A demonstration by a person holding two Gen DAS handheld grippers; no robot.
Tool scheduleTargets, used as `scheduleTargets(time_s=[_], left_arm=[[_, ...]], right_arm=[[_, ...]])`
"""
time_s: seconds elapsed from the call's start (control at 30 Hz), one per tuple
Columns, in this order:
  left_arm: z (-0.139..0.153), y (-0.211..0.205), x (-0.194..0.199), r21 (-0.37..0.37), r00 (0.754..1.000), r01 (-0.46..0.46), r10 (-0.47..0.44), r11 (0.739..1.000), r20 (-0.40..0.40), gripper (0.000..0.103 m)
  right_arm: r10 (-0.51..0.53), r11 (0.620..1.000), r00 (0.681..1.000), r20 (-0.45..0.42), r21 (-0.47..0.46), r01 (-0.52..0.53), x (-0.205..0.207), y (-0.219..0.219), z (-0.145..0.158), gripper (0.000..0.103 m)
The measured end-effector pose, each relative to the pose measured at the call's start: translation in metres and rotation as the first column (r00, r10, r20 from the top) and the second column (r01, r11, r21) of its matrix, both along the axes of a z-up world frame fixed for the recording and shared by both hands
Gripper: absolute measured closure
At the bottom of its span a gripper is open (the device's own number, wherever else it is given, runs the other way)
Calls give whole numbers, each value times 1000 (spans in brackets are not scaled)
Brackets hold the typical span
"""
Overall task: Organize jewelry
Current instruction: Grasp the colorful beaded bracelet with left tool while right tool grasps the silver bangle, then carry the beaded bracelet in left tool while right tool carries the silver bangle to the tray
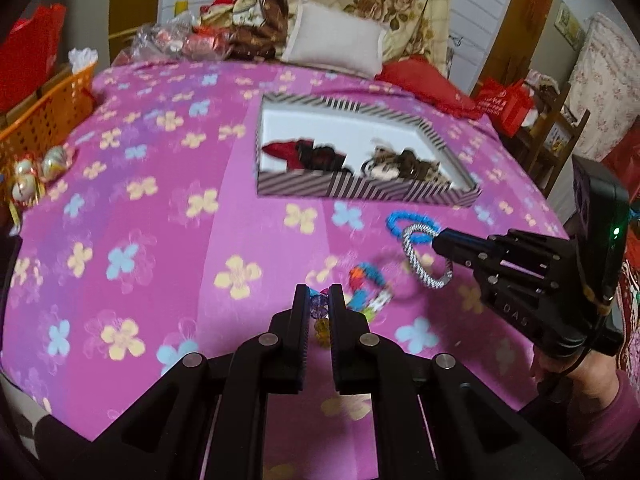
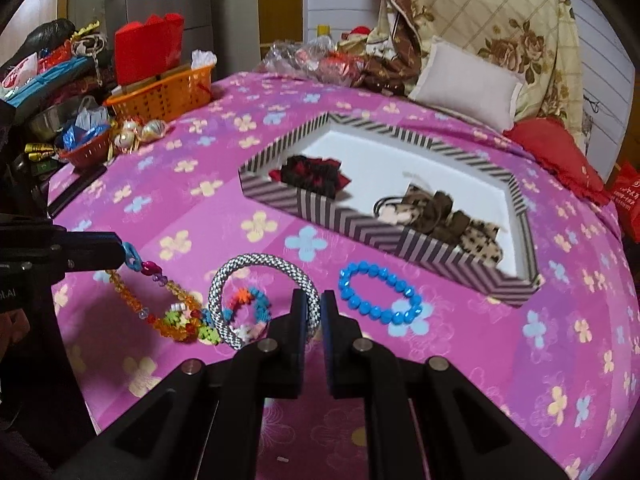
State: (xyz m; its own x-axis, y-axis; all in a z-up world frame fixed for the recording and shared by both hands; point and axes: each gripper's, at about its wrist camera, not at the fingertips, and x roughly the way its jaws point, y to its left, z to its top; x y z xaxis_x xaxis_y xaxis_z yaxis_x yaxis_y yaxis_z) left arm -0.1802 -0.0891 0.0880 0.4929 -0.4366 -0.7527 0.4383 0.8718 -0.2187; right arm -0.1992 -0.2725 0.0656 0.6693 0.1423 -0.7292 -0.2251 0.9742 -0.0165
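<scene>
So both grippers had something. The right gripper (image 2: 314, 300) was pinched tight on the black-and-white woven bangle (image 2: 240, 276), low centre of its own view, while the left gripper (image 1: 319, 300) had its fingers clamped on a beaded chain (image 2: 160, 300) (orange and purple beads, blue link at the top), which dangled at the left edge of the right view down to the pink flowered bedspread (image 2: 200, 216). A blue bead bracelet (image 2: 380, 296) lay flat just beside the striped box (image 2: 352, 228), mid-frame, with dark fabric pieces inside.
</scene>
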Motion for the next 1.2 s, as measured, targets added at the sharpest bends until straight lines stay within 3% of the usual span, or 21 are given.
scheduleTargets(time_s=[0.4,1.2], left_arm=[[35,-5,4,7,997,-11,10,1000,71,103],[43,-32,16,51,994,-8,2,999,113,103]], right_arm=[[-8,1000,999,31,5,8,-6,-3,18,96],[-53,998,998,26,31,52,-4,-18,20,96]])
